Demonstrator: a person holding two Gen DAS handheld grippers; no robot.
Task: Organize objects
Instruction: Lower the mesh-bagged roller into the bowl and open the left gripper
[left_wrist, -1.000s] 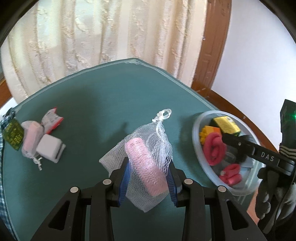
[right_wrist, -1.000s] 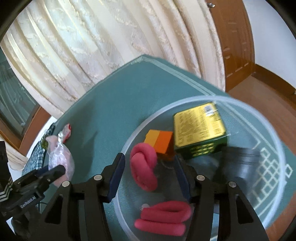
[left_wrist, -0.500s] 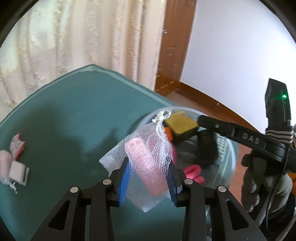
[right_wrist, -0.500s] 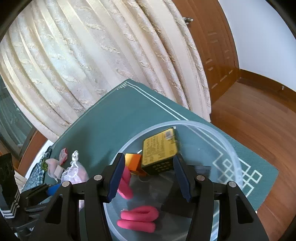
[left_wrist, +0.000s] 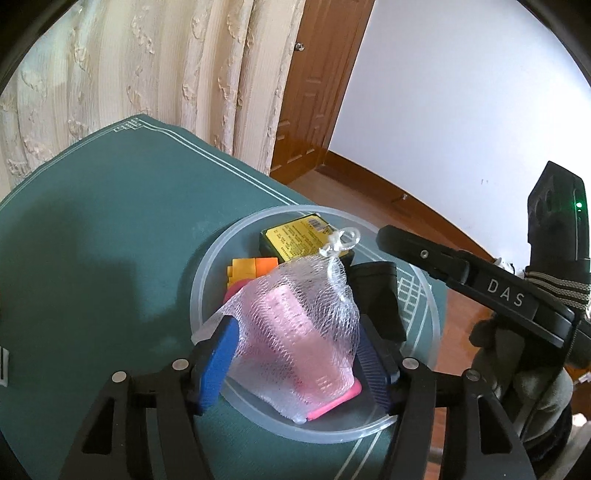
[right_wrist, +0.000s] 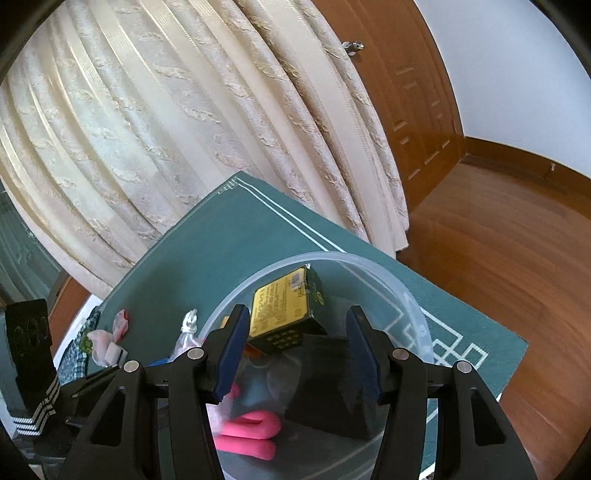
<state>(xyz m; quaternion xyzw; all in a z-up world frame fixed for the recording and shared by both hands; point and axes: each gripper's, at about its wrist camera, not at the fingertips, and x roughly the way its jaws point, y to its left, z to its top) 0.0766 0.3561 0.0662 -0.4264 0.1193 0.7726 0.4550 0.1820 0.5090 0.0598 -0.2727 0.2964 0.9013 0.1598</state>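
My left gripper (left_wrist: 295, 350) is shut on a white mesh bag holding a pink block (left_wrist: 299, 328) and holds it over the clear round bowl (left_wrist: 207, 266). The bowl holds a yellow-green box (left_wrist: 291, 240), an orange-yellow block (left_wrist: 251, 266), a black object (left_wrist: 376, 295) and pink foam rolls, mostly hidden behind the bag. My right gripper (right_wrist: 297, 354) is open and empty above the bowl (right_wrist: 369, 266), over the yellow-green box (right_wrist: 280, 310) and a pink roll (right_wrist: 247, 432). The bag's knot (right_wrist: 190, 321) shows at its left.
The bowl sits on a green table mat (left_wrist: 92, 240) near its right edge. Small pink and white packets (right_wrist: 110, 339) lie at the mat's far left. A cream curtain (right_wrist: 184, 129), wooden door (right_wrist: 417, 92) and wood floor (right_wrist: 498, 240) lie beyond.
My left gripper has carried the mesh bag to the right, from above the bare mat to above the bowl. My right gripper has risen and drawn back from the bowl's contents.
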